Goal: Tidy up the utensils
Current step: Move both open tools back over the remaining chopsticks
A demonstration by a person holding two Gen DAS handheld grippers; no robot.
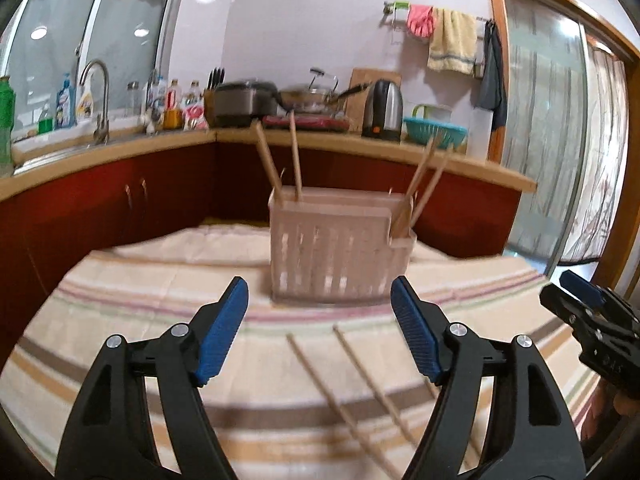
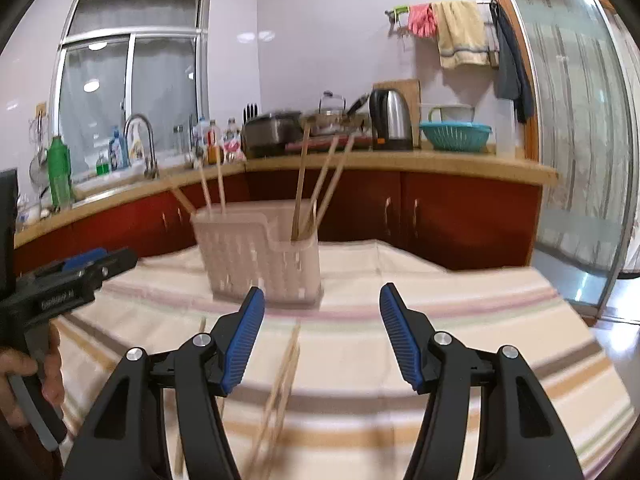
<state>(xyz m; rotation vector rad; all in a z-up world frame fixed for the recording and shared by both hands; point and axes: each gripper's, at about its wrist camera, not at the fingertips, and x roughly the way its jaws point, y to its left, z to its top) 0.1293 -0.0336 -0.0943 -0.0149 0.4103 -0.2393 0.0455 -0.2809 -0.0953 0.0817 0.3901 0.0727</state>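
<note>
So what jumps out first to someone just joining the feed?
The pale slotted holder standing mid-table on the striped cloth, chopsticks sticking up at both its ends. Nearer the cameras, loose chopsticks lie on the cloth, with the left gripper and right gripper both open and empty above them.

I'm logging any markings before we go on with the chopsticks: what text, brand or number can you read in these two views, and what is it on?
No text reads for certain.
White lettering on the side of the left gripper, right wrist view: too blurred to read.
Embossed marks on the right gripper, left wrist view: too small to read.
Labels on the bottles by the sink: blurred, unreadable.
Utensil holder, kettle, striped cloth: no text visible.
</note>
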